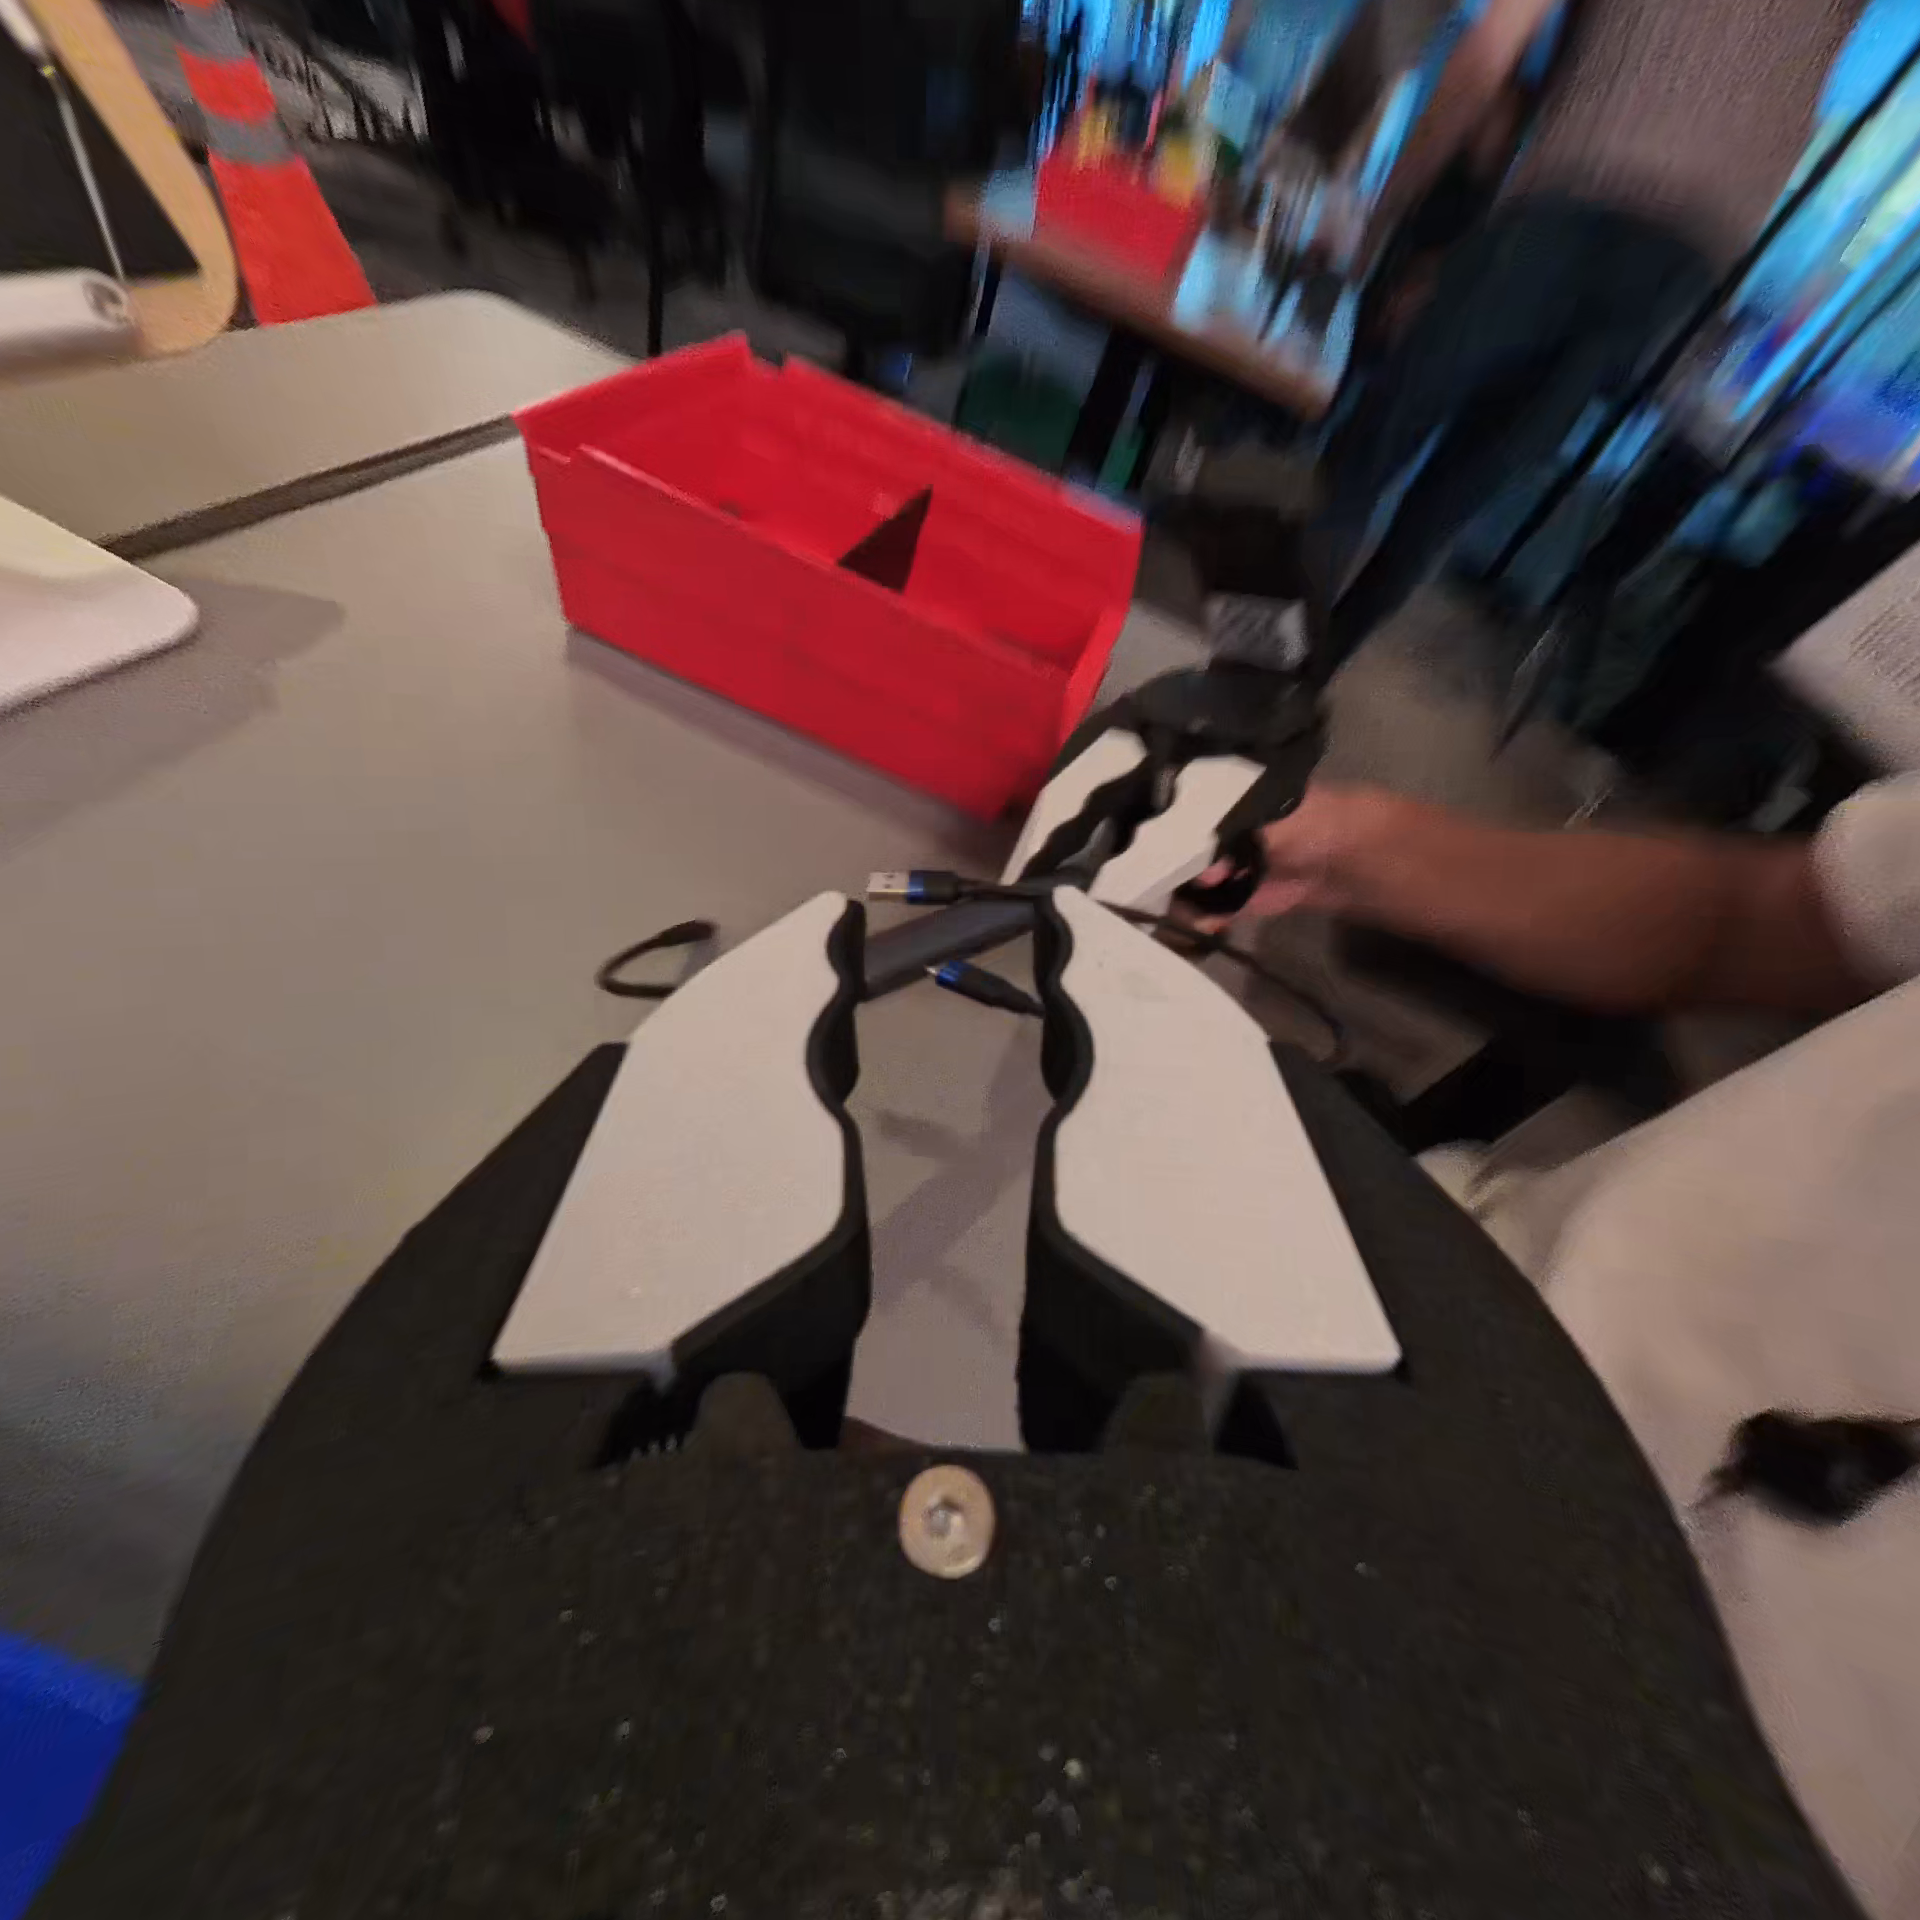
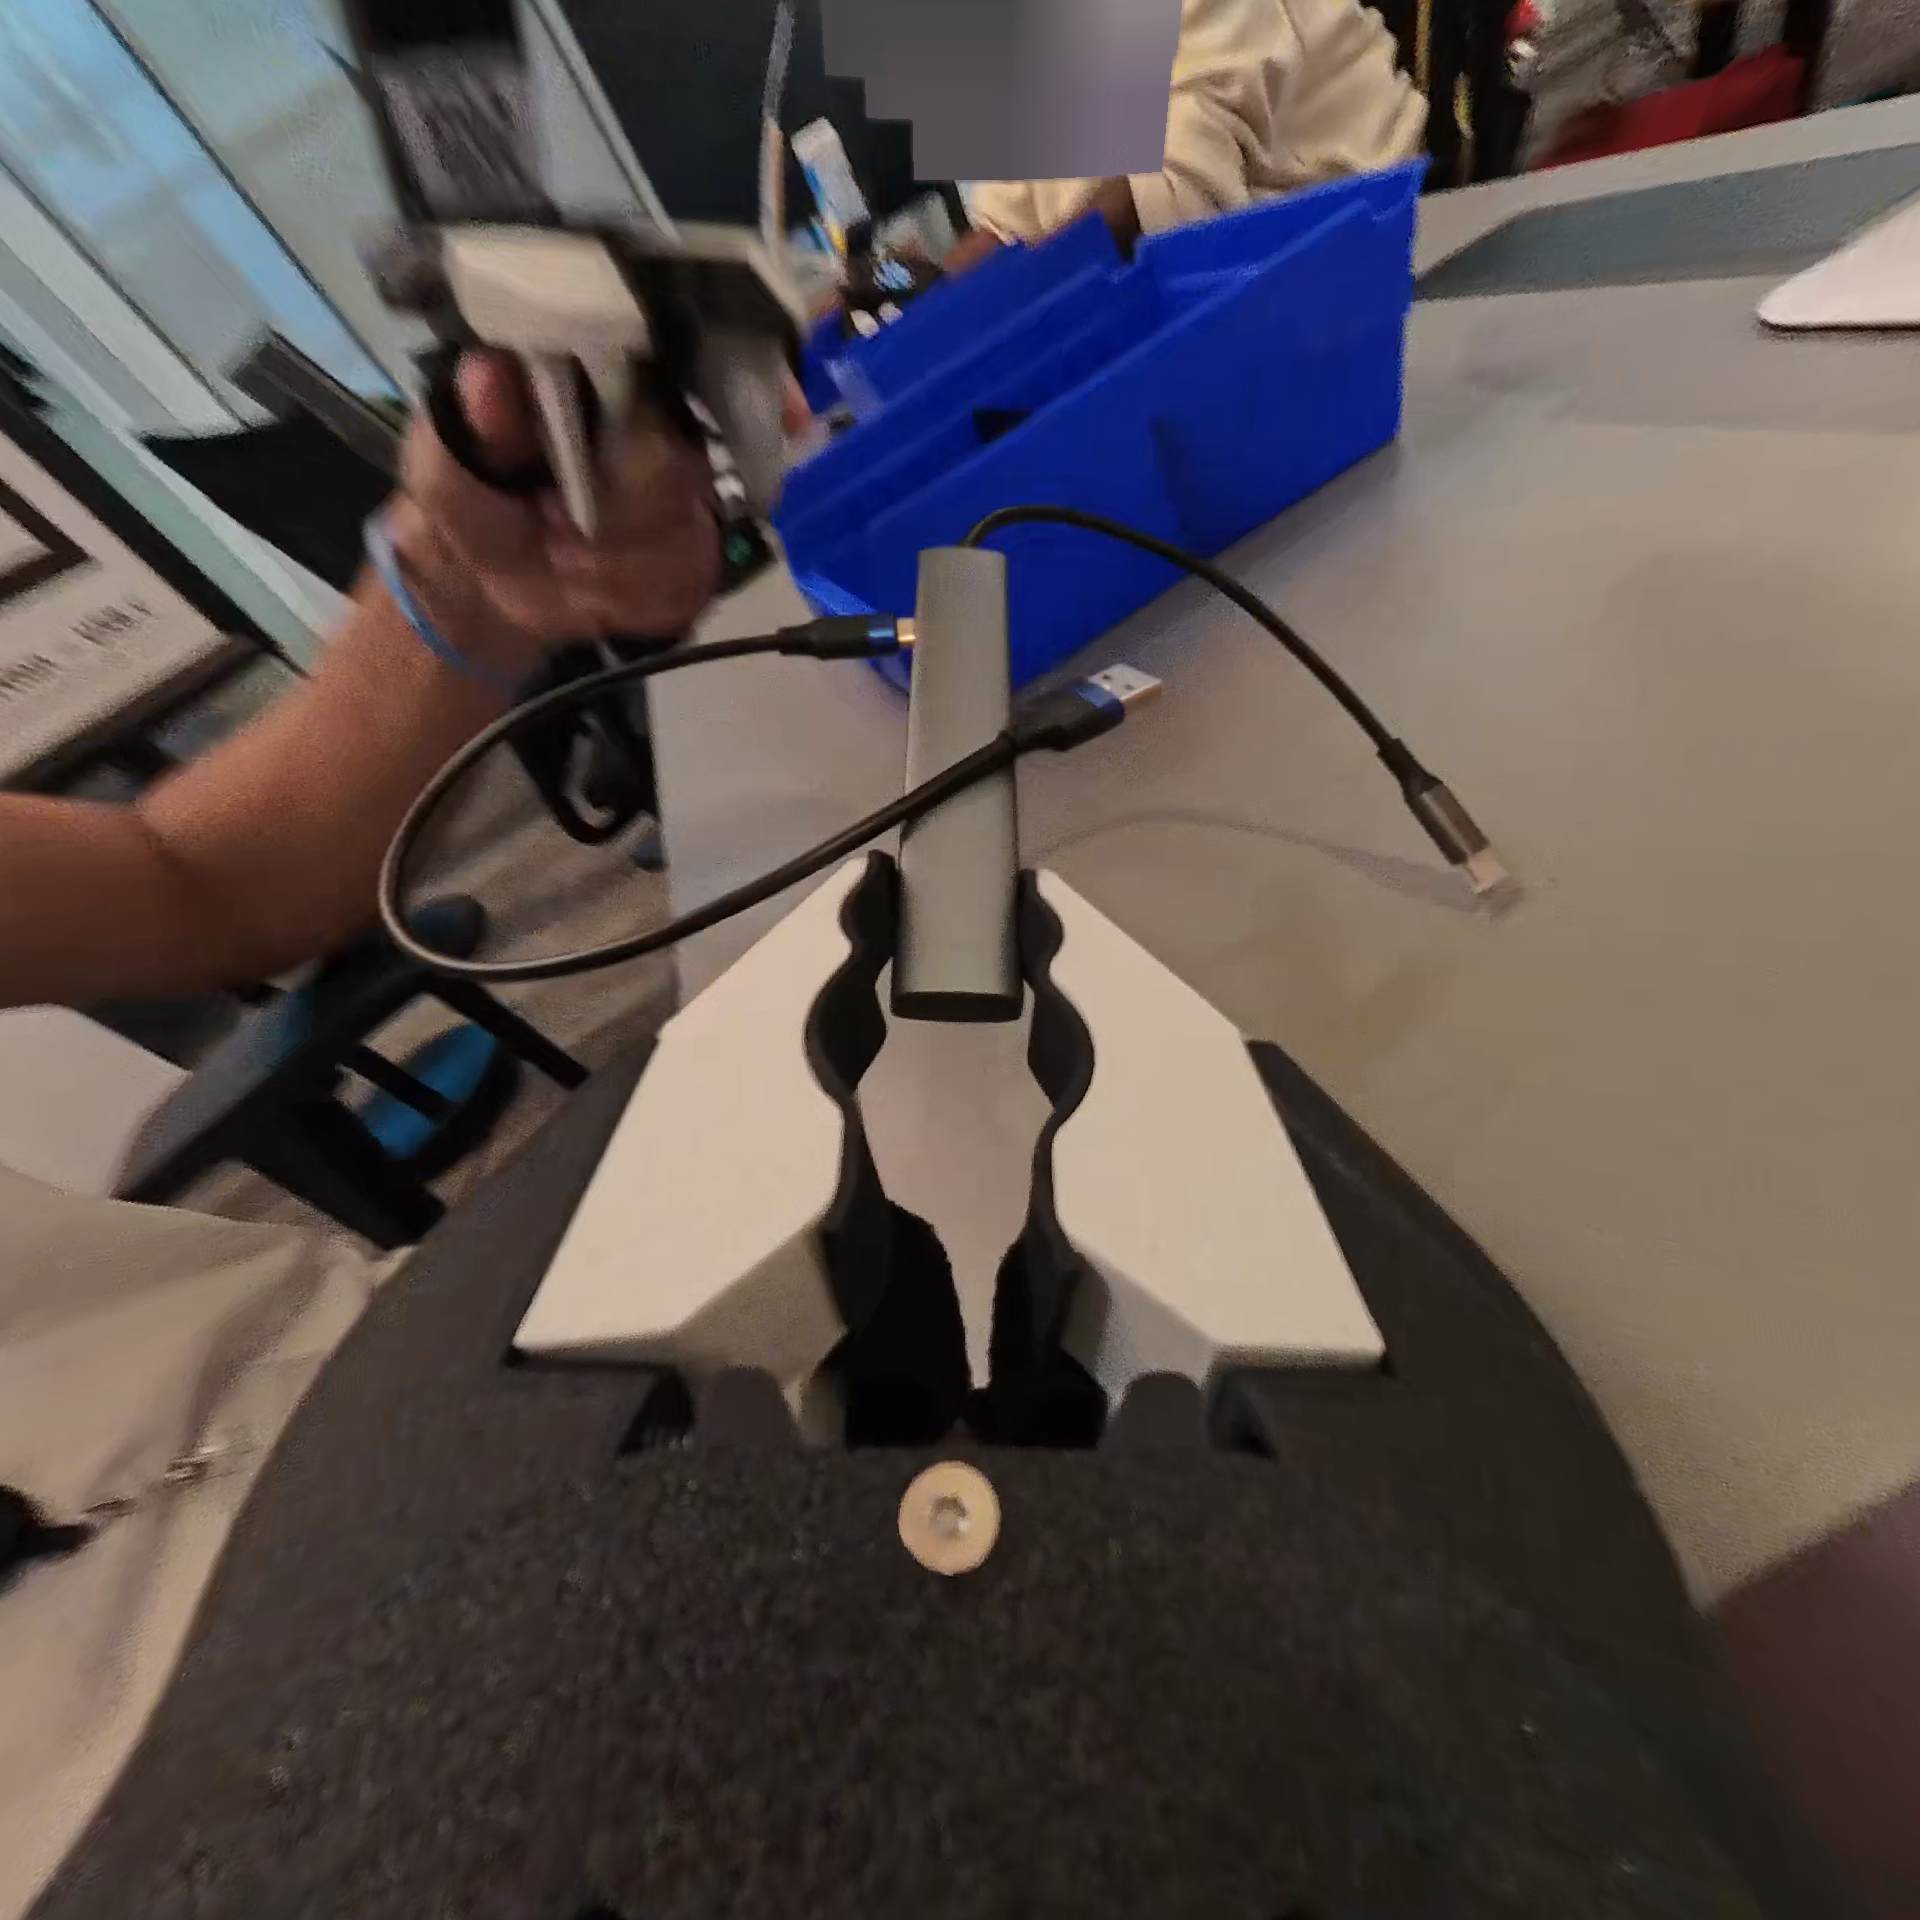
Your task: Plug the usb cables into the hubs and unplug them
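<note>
My right gripper (image 2: 956, 883) is shut on the near end of a slim grey USB hub (image 2: 956, 748), which points away from me low over the grey table (image 2: 1558, 1039). A black cable has one blue-collared plug (image 2: 852, 634) in the hub's left side. Its other end, a free USB-A plug (image 2: 1112, 691), lies across the hub. The hub's own lead arcs right to a grey plug (image 2: 1455, 831) that touches the table. My left gripper (image 1: 951, 914) is open and empty, its tips just short of the hub (image 1: 935, 940) and the free plug (image 1: 894, 885). The right gripper (image 1: 1132, 821) shows beyond.
A red bin (image 1: 831, 582) stands on the table behind the hub in the left wrist view. A blue bin (image 2: 1143, 364) stands behind it in the right wrist view. A white stand base (image 1: 62, 613) sits at the left. A person's hand (image 2: 540, 540) holds the left gripper's blurred handle beyond the table edge. One gripper's finger ends stand about 12 cm off the other's.
</note>
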Demonstrator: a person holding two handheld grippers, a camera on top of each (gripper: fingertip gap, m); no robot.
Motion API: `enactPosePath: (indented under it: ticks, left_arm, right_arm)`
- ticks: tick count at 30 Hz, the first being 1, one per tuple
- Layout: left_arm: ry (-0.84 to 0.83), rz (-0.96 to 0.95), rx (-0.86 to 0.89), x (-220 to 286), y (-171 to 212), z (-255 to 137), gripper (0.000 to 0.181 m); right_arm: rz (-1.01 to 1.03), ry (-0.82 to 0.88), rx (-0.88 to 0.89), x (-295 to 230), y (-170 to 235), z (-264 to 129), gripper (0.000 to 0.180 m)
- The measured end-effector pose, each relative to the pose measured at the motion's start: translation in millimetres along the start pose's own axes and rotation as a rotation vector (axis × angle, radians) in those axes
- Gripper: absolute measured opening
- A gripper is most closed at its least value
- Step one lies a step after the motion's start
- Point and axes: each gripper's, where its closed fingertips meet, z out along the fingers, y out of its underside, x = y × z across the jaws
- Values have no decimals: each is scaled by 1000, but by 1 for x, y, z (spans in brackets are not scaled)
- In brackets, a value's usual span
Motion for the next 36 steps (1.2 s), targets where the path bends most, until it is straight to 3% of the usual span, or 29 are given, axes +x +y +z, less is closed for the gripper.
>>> enactPosePath:
  ticks: [2, 5, 8, 13, 22, 29, 36]
  left_arm:
    - [32, -136, 113, 0, 14, -6, 31]
    - [63, -238, 148, -3, 30, 2, 38]
    - [139, -291, 254, 7, 19, 8, 47]
    - [145, -302, 225, 13, 31, 27, 48]
    - [231, -311, 265, 23, 28, 26, 46]
    - [250, -348, 320, 22, 26, 26, 23]
    - [233, -387, 394, 19, 22, 26, 24]
  right_arm:
    - [29, -77, 52, -13, -7, -1, 21]
    - [82, -159, 95, -25, -14, 1, 21]
    - [125, -204, 123, -28, -17, 4, 21]
    - [147, -292, 118, -38, -15, 6, 21]
    - [171, -338, 94, -40, -8, 4, 21]
    - [186, -356, 60, -43, -1, 10, 21]
    - [379, -411, 160, -38, -14, 7, 21]
